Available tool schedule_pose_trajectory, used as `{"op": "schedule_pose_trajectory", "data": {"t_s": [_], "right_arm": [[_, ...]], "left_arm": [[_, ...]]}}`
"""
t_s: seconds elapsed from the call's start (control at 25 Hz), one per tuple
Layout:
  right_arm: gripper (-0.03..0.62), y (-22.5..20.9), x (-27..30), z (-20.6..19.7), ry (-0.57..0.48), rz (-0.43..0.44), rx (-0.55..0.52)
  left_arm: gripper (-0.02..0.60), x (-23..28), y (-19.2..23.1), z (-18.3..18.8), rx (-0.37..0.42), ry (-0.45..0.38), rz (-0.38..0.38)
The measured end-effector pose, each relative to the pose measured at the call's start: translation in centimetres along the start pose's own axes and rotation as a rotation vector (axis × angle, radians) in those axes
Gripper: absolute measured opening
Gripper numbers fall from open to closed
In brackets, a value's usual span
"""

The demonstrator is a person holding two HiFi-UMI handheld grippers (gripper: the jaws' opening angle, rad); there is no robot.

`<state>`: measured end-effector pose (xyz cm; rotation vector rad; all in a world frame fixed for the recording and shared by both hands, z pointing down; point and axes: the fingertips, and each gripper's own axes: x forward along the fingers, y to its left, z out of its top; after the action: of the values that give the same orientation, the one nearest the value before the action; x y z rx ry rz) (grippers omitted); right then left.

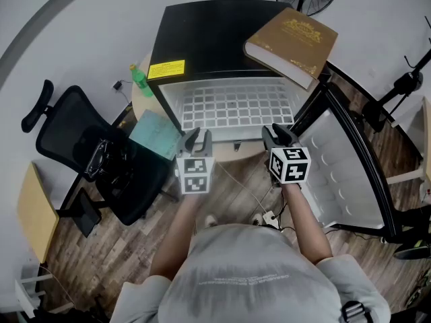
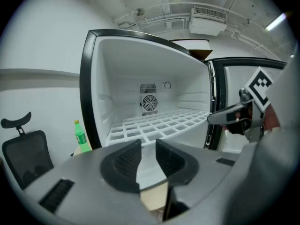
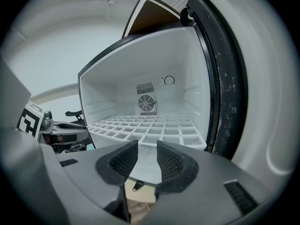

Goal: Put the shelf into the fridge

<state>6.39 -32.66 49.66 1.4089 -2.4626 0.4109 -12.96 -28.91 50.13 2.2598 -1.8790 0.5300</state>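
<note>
Just ahead of both jaws, shelf point(image 1: 232, 110)

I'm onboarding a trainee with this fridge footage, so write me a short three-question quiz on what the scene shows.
1. True or false: the fridge has its door standing open.
2. What lies on top of the fridge? A) a plate B) a book C) a cup
3. In the head view, on which side of the fridge does the green bottle stand?
Key: 1 true; 2 B; 3 left.
</note>
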Motion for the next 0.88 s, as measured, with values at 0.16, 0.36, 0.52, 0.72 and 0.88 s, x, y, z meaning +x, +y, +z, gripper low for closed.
{"op": "schedule_pose_trajectory", "data": {"t_s": [0.16,0.36,0.52,0.72,0.88], "right_arm": [[0.135,0.0,0.1,0.0,-0.01,-0.001,0.003],[0.135,-0.1,0.2,0.1,-0.01,0.003,0.004],[0.135,-0.1,0.3,0.2,-0.013,0.007,0.001],[0.135,-0.1,0.4,0.1,-0.018,0.012,0.004],[0.135,-0.4,1.0,0.5,-0.018,0.018,0.01]], "left_arm": [[0.098,0.1,0.1,0.0,0.009,0.001,0.005],[0.098,0.2,0.1,0.0,-0.001,0.0,0.0],[0.098,0.3,0.2,0.2,-0.002,-0.004,-0.004],[0.098,0.3,0.2,0.0,-0.002,-0.008,-0.006],[0.098,1.0,0.5,0.3,-0.008,-0.008,-0.009]]}}
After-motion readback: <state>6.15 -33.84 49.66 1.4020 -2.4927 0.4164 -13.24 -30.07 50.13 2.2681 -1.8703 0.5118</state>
